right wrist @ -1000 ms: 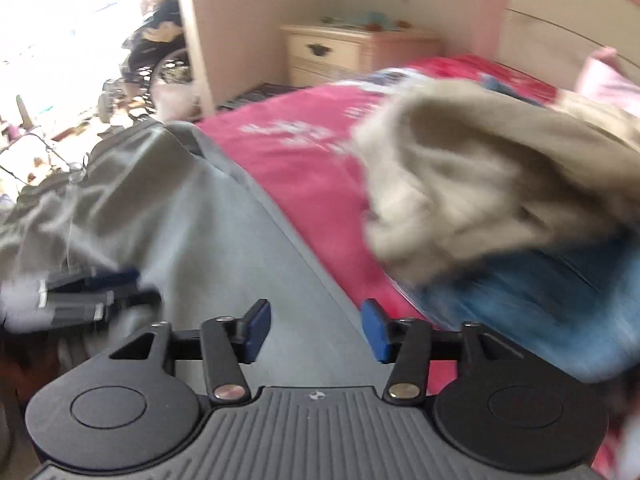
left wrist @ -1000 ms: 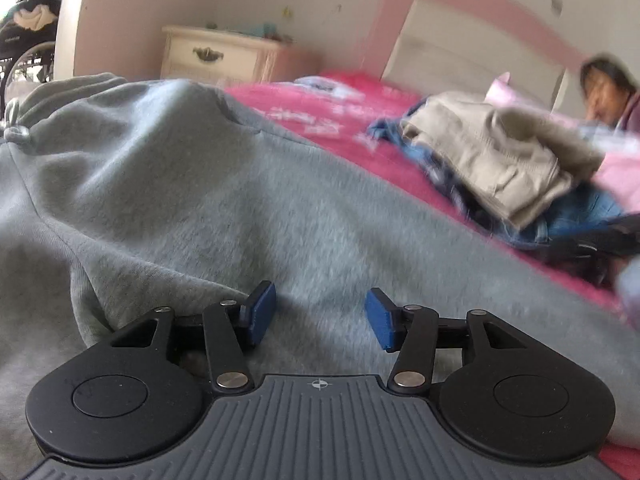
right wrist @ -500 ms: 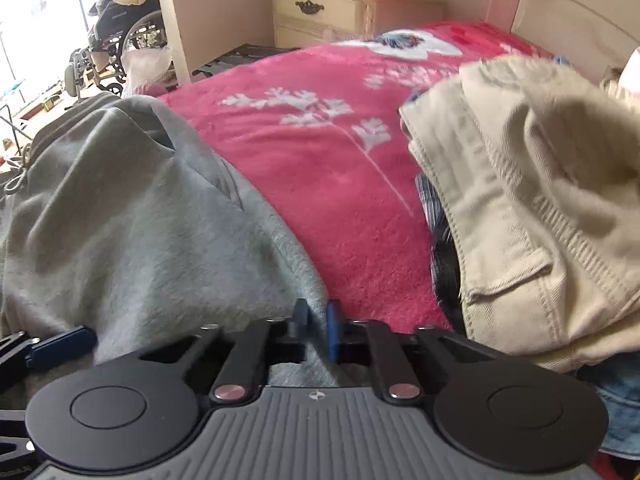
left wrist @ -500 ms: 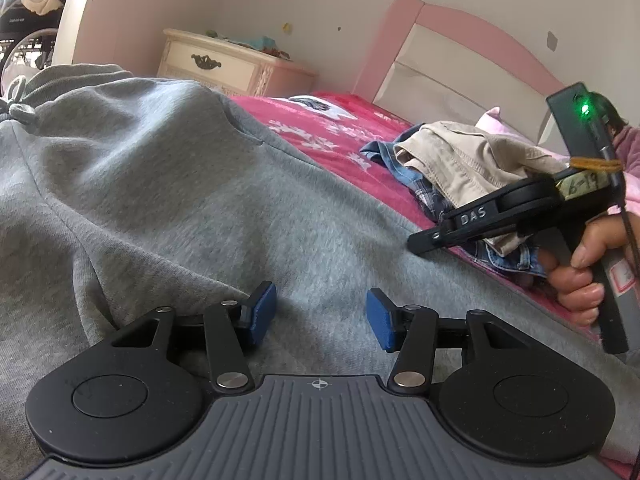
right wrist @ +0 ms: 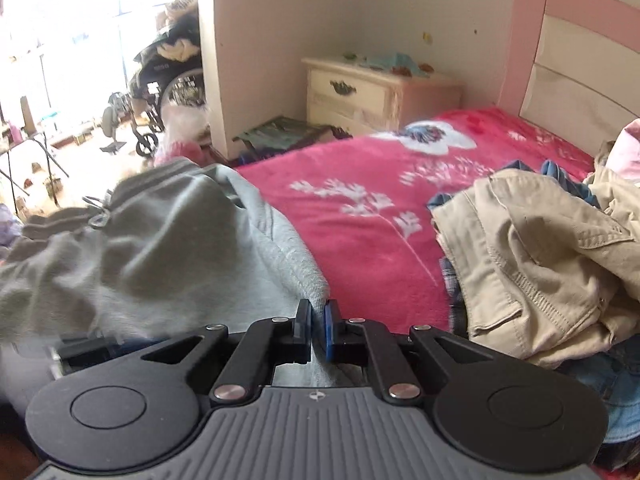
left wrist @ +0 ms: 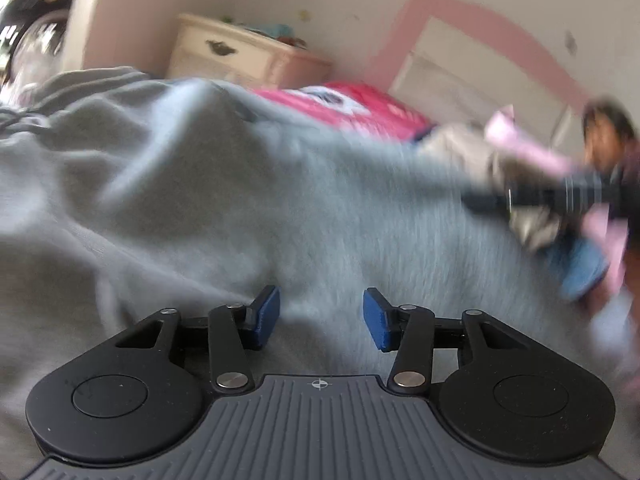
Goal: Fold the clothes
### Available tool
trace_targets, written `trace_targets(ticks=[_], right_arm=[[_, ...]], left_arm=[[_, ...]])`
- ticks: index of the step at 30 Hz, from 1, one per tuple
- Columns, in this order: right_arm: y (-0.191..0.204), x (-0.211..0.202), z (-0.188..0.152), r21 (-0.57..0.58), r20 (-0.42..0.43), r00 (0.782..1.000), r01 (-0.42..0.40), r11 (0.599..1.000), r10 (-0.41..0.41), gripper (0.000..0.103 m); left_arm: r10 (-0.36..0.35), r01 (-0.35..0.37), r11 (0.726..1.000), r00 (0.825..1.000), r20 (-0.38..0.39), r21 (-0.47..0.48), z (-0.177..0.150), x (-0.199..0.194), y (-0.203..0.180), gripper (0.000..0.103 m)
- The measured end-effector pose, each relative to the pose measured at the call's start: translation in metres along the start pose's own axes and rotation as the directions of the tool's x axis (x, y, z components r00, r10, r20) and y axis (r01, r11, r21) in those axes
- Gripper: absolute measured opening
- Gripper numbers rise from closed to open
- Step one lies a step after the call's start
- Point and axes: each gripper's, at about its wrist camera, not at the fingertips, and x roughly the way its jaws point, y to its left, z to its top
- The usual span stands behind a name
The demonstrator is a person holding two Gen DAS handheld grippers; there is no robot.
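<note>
Right gripper is clamped on the edge of the soft grey fleece garment, which spreads toward ten o'clock over the red flowered blanket. Left gripper stands apart, with the grey fleece under its blue pads; no pinch shows. I would close it before lifting, then raise both evenly.

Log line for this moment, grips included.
left hand-held gripper: open over grey garment | right hand-held gripper: shut on garment edge | fold: not done
</note>
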Motion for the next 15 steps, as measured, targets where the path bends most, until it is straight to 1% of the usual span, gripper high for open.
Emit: trace_targets(ticks=[1, 2, 3, 5, 6, 7, 9, 12, 15], right_arm=[[0.004, -0.002, -0.002, 0.000, 0.009, 1.000, -0.009, 1.000, 0.009, 0.007], [0.009, -0.005, -0.004, -0.003, 0.019, 1.000, -0.019, 1.000, 0.019, 0.007], [0.014, -0.008, -0.006, -0.007, 0.027, 0.999, -0.032, 0.999, 0.033, 0.007], [0.027, -0.016, -0.012, -0.029, 0.043, 0.998, -0.052, 0.998, 0.053, 0.007], [0.035, -0.020, -0.015, -0.048, 0.049, 0.997, -0.059, 0.997, 0.061, 0.007], [0.042, -0.024, -0.019, -0.069, 0.054, 0.996, -0.064, 0.996, 0.068, 0.007], [0.058, -0.032, -0.025, -0.126, 0.062, 0.995, -0.071, 0.990, 0.079, 0.007], [0.082, -0.043, -0.036, -0.208, 0.072, 0.993, -0.073, 0.975, 0.090, 0.007], [0.106, -0.053, -0.049, -0.316, 0.082, 0.993, -0.053, 0.947, 0.083, 0.007]], left_arm=[[-0.006, 0.007, 0.998, 1.000, 0.014, -0.058, 0.012, -0.009, 0.008, 0.051], [-0.024, 0.027, 0.990, 0.999, 0.023, -0.139, 0.026, -0.016, 0.020, 0.051], [-0.049, 0.053, 0.972, 0.998, 0.025, -0.229, 0.041, -0.020, 0.034, 0.052], [-0.115, 0.111, 0.915, 0.993, 0.013, -0.389, 0.067, -0.020, 0.062, 0.056], [-0.144, 0.129, 0.883, 0.990, 0.002, -0.452, 0.077, -0.020, 0.074, 0.056], [-0.167, 0.140, 0.858, 0.986, -0.010, -0.494, 0.086, -0.018, 0.084, 0.057], [-0.169, 0.128, 0.857, 0.985, -0.038, -0.500, 0.103, -0.016, 0.096, 0.059], [-0.129, 0.078, 0.894, 0.988, -0.086, -0.441, 0.118, -0.010, 0.099, 0.062], [-0.123, 0.064, 0.918, 0.984, -0.128, -0.391, 0.126, -0.002, 0.094, 0.062]])
